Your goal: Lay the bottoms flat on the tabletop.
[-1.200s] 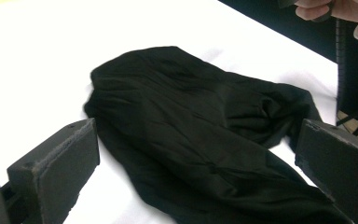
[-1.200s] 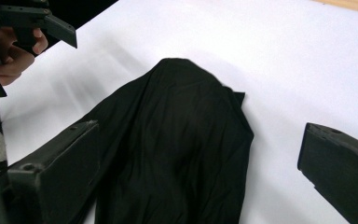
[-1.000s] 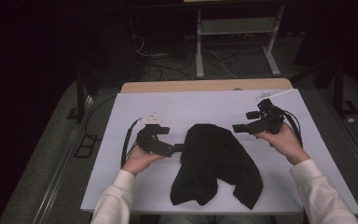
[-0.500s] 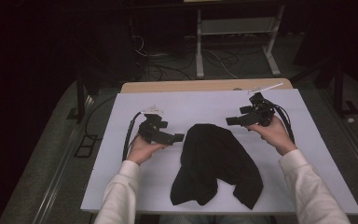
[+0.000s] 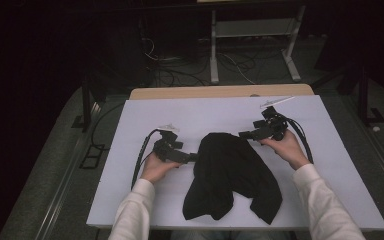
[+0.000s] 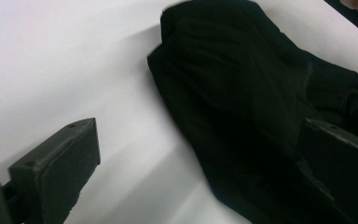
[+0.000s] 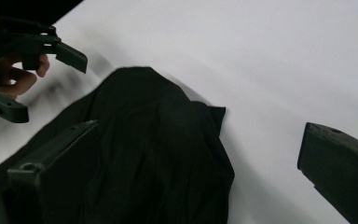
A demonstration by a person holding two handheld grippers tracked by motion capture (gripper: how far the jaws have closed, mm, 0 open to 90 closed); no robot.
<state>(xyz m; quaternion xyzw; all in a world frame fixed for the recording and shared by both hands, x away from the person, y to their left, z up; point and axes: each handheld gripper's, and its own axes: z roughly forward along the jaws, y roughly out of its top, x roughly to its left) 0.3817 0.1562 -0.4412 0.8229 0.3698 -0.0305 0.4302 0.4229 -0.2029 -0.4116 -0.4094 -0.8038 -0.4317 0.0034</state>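
A crumpled black cloth (image 5: pixel 230 175) lies in the middle of the white table (image 5: pixel 340 165), spreading into two lobes toward the near edge. My left gripper (image 5: pixel 192 158) is at the cloth's left edge; in the left gripper view it (image 6: pixel 200 154) stands wide open, one jaw over bare table and the other over the cloth (image 6: pixel 242 93). My right gripper (image 5: pixel 244 134) is at the cloth's far right corner. In the right gripper view it (image 7: pixel 196 154) is also wide open above the cloth (image 7: pixel 144 140), with the left gripper (image 7: pixel 37 74) farther off.
A wooden tabletop strip (image 5: pixel 220 92) shows behind the white surface. Beyond it, cables (image 5: pixel 180 65) and a metal stand (image 5: pixel 252 35) sit on the dark floor. Bare white surface lies on both sides of the cloth.
Both grippers moved away from me half a second ago and have come back to the cloth's edges. The cloth has kept its shape and place.
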